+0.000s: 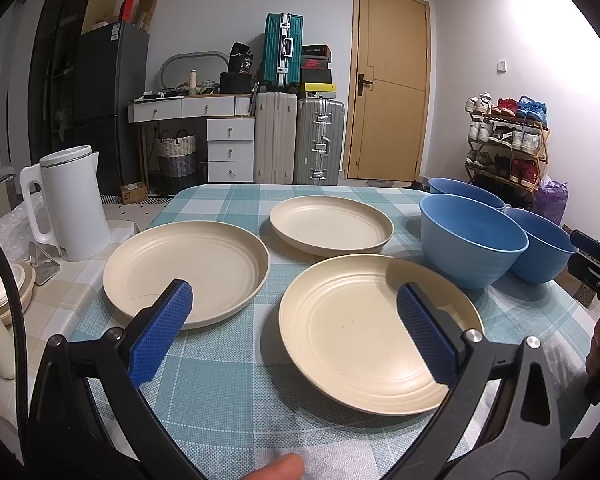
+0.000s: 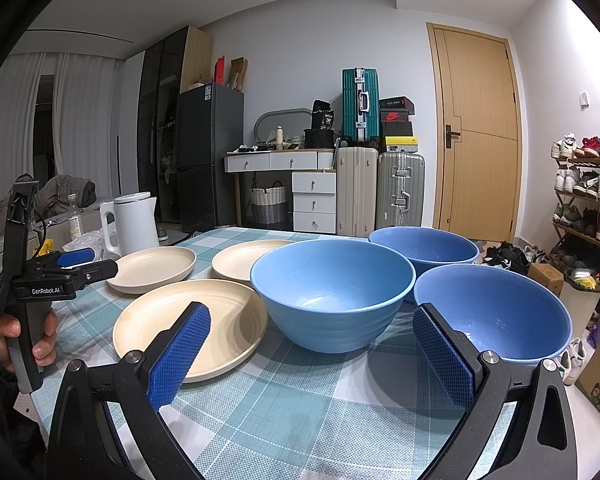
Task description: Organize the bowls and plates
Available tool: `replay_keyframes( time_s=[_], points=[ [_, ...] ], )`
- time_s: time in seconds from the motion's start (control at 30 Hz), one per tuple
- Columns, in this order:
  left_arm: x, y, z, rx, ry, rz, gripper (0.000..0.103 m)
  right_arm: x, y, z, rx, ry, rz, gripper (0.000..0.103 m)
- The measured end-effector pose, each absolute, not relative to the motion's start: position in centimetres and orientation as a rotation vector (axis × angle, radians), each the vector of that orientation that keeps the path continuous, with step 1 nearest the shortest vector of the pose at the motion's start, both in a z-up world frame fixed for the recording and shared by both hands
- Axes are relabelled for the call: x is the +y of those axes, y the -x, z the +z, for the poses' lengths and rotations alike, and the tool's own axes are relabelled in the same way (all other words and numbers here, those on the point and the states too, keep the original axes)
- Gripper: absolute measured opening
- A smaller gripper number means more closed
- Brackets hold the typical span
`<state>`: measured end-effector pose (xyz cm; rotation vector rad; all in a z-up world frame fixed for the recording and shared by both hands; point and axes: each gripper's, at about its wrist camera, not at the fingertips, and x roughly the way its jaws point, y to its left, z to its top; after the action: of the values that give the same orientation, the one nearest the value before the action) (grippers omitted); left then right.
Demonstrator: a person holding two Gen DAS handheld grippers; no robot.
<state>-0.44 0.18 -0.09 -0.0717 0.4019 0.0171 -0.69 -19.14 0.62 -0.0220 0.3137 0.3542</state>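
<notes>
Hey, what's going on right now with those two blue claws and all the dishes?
Left gripper open, right gripper open, both empty. Three cream plates and three blue bowls lie separate on the table, none stacked. Nothing in the way.

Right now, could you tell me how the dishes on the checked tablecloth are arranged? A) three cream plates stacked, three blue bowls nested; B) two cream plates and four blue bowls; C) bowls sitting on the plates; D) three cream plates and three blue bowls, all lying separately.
D: three plates and three bowls each rest separately on the tablecloth.
</notes>
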Motion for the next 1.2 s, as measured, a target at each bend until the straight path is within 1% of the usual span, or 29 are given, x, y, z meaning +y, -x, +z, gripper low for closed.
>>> replay_keyframes(
  time_s=[1.2],
  points=[
    [0.26,0.37,0.02,0.401,0.067,0.018,0.102,-19.18,0.67,0.64,0.314,0.022,0.354,0.103]
  ],
)
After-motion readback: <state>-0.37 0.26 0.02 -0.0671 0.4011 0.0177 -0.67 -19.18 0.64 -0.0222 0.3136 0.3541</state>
